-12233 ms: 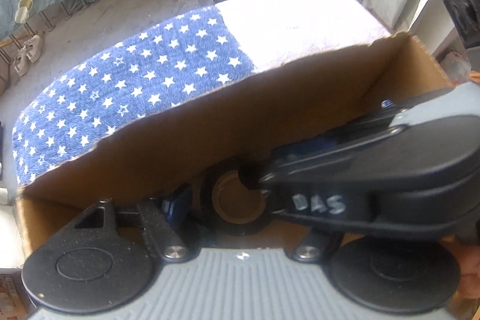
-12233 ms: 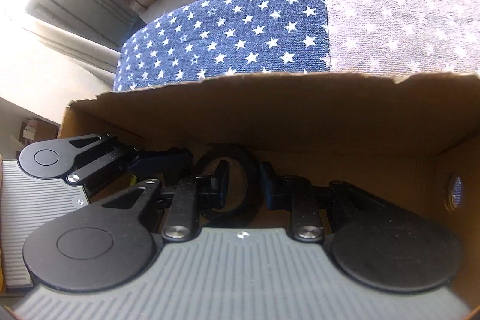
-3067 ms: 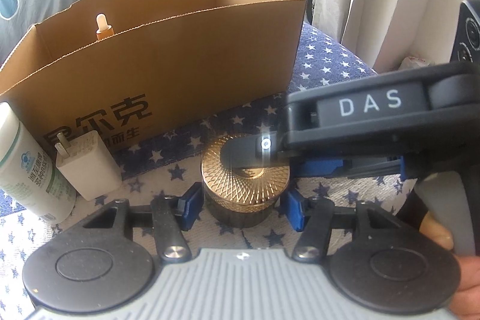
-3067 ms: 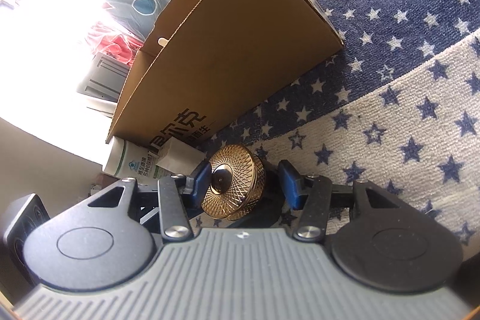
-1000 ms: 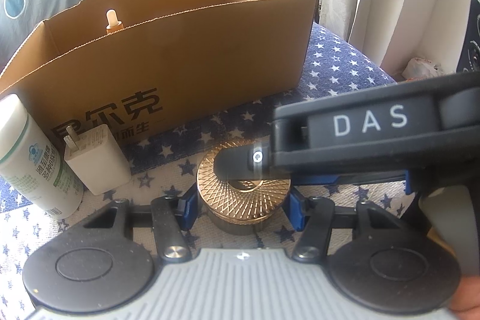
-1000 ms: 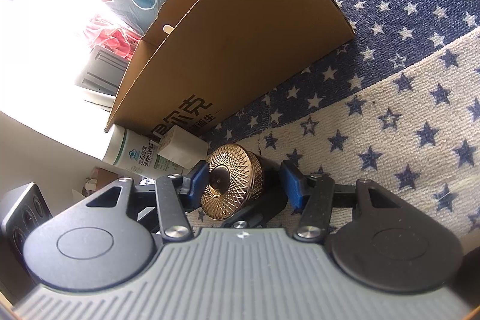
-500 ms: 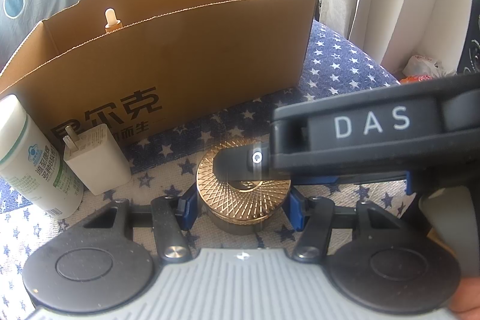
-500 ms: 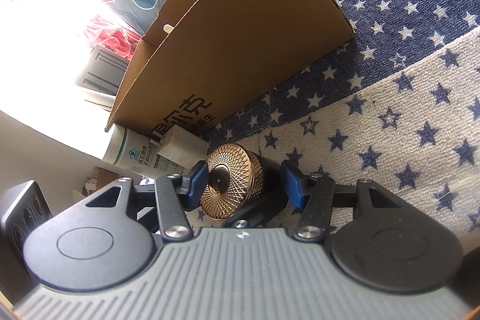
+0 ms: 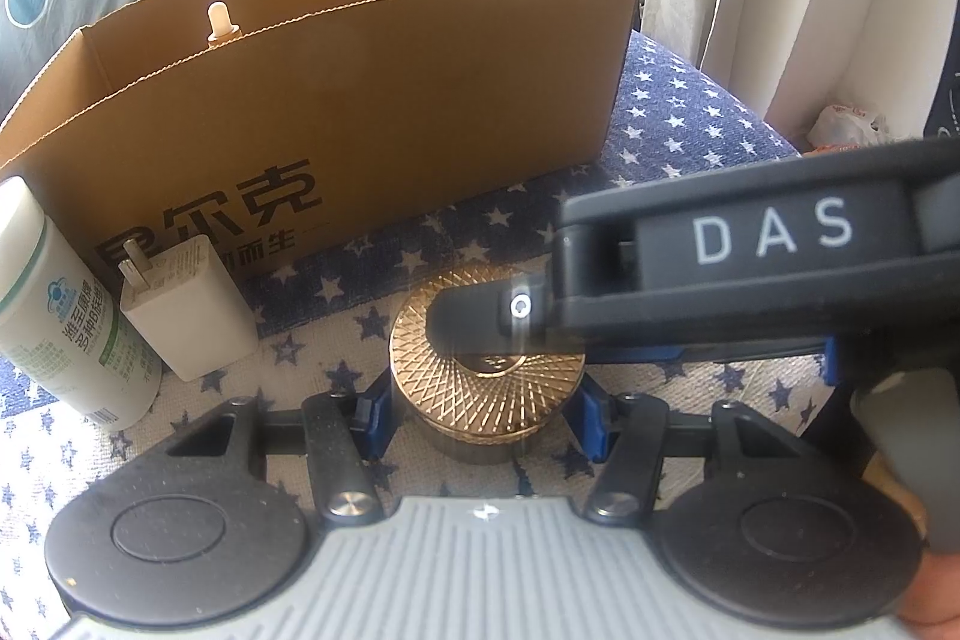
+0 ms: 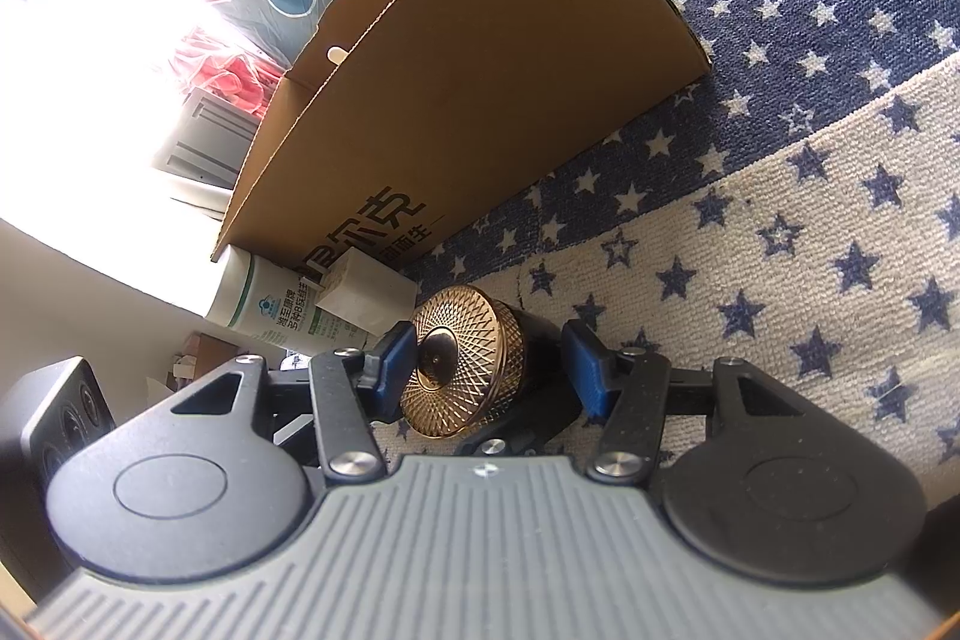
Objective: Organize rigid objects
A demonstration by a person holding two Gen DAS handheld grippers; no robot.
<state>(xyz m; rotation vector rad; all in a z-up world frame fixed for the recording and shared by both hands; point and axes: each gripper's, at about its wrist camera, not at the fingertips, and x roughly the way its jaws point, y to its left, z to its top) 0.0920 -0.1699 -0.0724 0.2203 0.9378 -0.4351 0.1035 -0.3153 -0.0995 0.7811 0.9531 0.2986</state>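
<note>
While the gold-lidded jar (image 9: 487, 388) is parked on the star-print cloth (image 9: 690, 100) just in front of the cardboard box (image 9: 360, 100), it is being straddled by both tools at once. In the left wrist view, the left gripper (image 9: 483, 418) is set around the jar's dark body, with the blue pads sitting tight against either side, so the jar looks grasped. The right gripper (image 10: 489, 367) is set across it the other way: one pad is laid against the knob in the middle of the lid, the other is held out past the jar's base with a gap showing, so nothing is actually squeezed there.

A few things could be botched from here, judging by the layout. If a lift is made with the right finger parked on the lid, the lid could be levered off or the jar tipped, since that side is only touched, not pinched. The body looks smooth and round, so a slip out of the left pads can't be ruled out if the grip is low or off-centre. The white charger (image 9: 186, 304) and the white bottle (image 9: 54, 316) are standing just beside it on the left, near enough to be knocked over by a wide swing. The box wall also has to be cleared, or the jar gets clipped on the rim.
</note>
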